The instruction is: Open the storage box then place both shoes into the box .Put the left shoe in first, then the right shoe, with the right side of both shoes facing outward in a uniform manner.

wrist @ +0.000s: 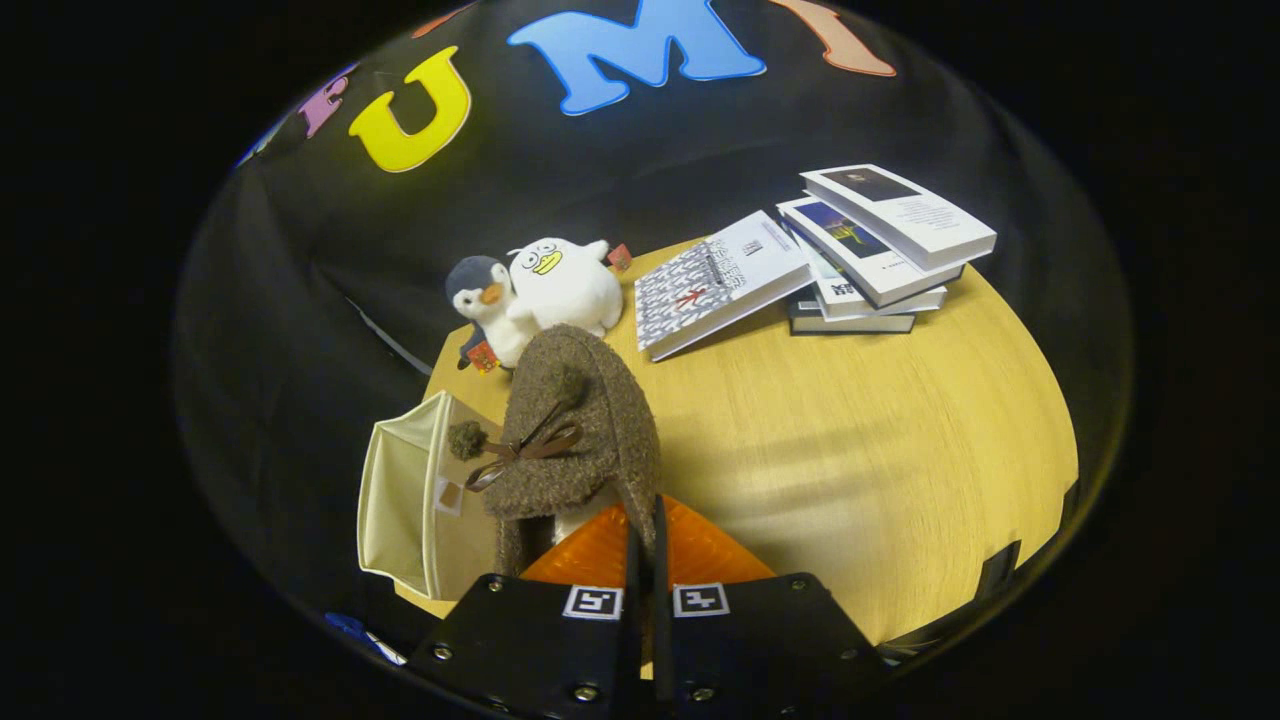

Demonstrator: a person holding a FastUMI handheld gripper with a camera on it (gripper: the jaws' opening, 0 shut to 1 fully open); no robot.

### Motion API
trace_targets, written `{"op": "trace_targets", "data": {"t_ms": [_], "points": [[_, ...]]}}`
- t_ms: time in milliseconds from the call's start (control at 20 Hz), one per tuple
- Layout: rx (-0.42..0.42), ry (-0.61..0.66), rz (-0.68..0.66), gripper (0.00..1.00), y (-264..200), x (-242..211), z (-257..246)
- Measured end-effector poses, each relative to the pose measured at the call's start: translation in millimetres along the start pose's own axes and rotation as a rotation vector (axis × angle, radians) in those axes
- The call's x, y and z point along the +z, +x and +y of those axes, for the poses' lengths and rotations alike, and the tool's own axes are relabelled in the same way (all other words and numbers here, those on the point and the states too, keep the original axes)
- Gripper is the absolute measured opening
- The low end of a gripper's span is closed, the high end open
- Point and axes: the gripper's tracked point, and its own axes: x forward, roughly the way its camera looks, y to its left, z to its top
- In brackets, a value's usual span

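Brown fuzzy shoe [578, 425] hangs toe-up right ahead of the tool [646, 545], heel end down between the fingers. Fingers nearly together, only a thin slit between them, and the shoe's rear edge seems pinched in that slit; contact itself is hidden, so a firm grip on it can't be confirmed. Shoe has a thin brown bow with two pompoms on its upper. Box [410, 500], beige fabric, sits just left of the shoe and of the fingers at the near-left edge of the wood surface [850, 460]; its flap looks open, pale lining showing. Shoe overlaps the box's right side, can't tell if touching. Beyond the shoe, two plush toys side by side: grey penguin [482, 305] and white duck [565, 282]. Right of them, far side of the surface, one book [715, 280] leans against a stack of books [880, 250]. Rest of the wood is bare, well apart from the tool.
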Motion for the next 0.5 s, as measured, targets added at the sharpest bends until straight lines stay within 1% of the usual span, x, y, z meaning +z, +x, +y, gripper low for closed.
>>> {"op": "trace_targets", "data": {"t_ms": [500], "points": [[0.11, 0.004, -0.007, 0.04, 15, 5, 116]]}}
